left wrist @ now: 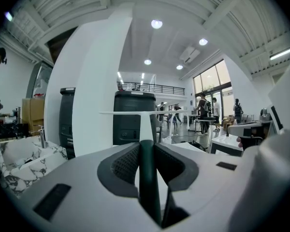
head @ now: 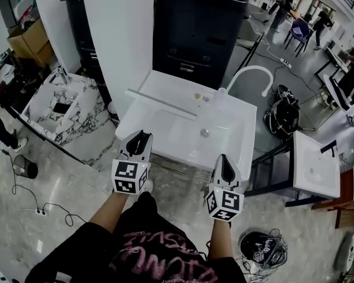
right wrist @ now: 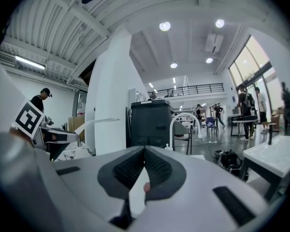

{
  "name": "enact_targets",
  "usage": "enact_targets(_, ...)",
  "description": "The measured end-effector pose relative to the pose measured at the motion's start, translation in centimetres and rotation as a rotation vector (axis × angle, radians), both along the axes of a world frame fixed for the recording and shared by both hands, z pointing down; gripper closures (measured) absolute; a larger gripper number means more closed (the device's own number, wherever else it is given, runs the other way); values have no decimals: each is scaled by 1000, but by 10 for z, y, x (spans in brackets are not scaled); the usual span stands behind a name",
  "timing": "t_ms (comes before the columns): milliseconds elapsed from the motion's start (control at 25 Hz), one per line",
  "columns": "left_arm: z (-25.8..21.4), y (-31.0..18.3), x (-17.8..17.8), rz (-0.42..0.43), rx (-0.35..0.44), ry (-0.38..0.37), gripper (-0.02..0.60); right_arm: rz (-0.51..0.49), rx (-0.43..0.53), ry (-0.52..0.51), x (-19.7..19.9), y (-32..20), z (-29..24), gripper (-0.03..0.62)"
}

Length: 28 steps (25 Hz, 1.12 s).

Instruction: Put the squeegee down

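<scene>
The squeegee has a dark green handle (left wrist: 147,178) and a long white blade (left wrist: 145,113) set crosswise at its far end. My left gripper (head: 140,135) is shut on the handle, its pads pressing both sides. In the head view the blade (head: 159,102) hangs over the back left of the white sink (head: 183,143). The right gripper (head: 224,158) hovers at the sink's front right edge, its jaws (right wrist: 144,151) shut with nothing between them. From the right gripper view the squeegee blade (right wrist: 99,121) shows at the left.
A white curved faucet (head: 251,72) rises at the sink's back right. Behind stand a white pillar (head: 118,34) and a black cabinet (head: 197,28). A marble-pattern basin (head: 59,108) sits at left, another white sink (head: 315,164) at right, a dark bag (head: 283,111) on the floor.
</scene>
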<state>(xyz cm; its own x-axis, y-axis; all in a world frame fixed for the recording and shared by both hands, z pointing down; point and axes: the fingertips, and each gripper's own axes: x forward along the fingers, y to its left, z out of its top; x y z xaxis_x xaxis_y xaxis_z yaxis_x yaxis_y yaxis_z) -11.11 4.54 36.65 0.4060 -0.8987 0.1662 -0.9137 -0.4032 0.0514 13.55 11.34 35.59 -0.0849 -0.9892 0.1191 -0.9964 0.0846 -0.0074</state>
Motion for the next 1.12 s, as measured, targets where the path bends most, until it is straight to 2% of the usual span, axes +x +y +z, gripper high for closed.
enact_targets(680,12,-57,20,29,-21,-6,487,23,-10,-15,11,-55,10,574)
enact_targets(1120,18,-108,12,32,-48,0,488,19,-38,-17,-1,-108,16,572)
